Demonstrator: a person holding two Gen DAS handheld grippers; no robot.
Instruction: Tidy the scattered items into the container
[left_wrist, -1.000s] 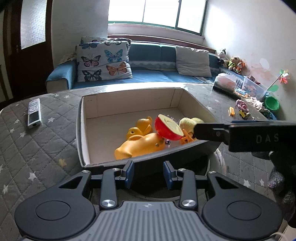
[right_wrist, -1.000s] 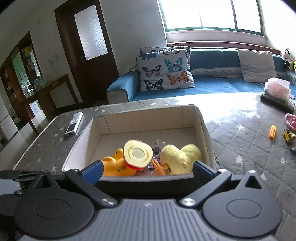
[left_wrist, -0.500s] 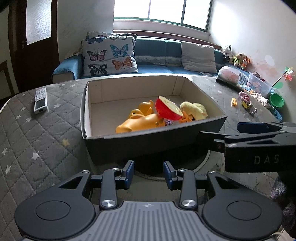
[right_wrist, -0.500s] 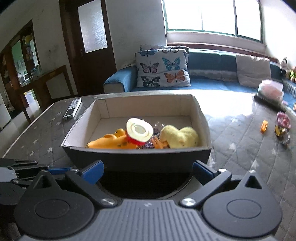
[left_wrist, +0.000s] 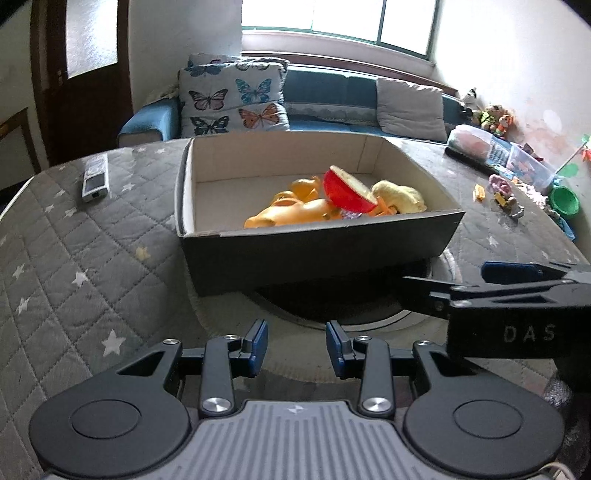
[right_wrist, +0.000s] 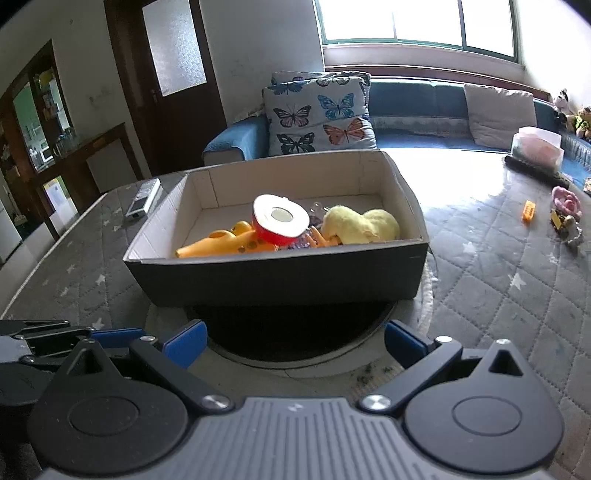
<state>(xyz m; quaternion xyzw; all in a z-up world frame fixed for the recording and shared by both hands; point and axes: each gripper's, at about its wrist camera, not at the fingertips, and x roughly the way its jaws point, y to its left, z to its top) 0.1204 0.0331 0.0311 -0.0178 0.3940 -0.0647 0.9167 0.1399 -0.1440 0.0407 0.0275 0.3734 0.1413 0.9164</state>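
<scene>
A dark cardboard box (left_wrist: 314, 251) (right_wrist: 280, 275) with pale inner walls stands on the grey quilted table over a round dark mat. Inside lie orange rubber ducks (left_wrist: 291, 214) (right_wrist: 225, 242), a red bowl-shaped toy (left_wrist: 349, 190) (right_wrist: 280, 221) and a yellow plush (left_wrist: 400, 194) (right_wrist: 360, 225). My left gripper (left_wrist: 296, 345) hangs open and holds nothing, short of the box's near wall. My right gripper (right_wrist: 293, 339) is wide open and holds nothing, also in front of the box; it shows at the right of the left wrist view (left_wrist: 498, 280).
A white remote (left_wrist: 95, 178) (right_wrist: 143, 197) lies left of the box. Small toys lie on the table to the right: an orange piece (right_wrist: 529, 211), a toy vehicle (right_wrist: 561, 221), a pink item (right_wrist: 567, 199). Clear bins (left_wrist: 517, 160) and a green bowl (left_wrist: 563, 199) stand at far right. A blue sofa runs behind.
Both grippers have drawn back and sunk from over the box's near rim, so the box's dark outer wall and the round mat now show. The box's contents have not moved.
</scene>
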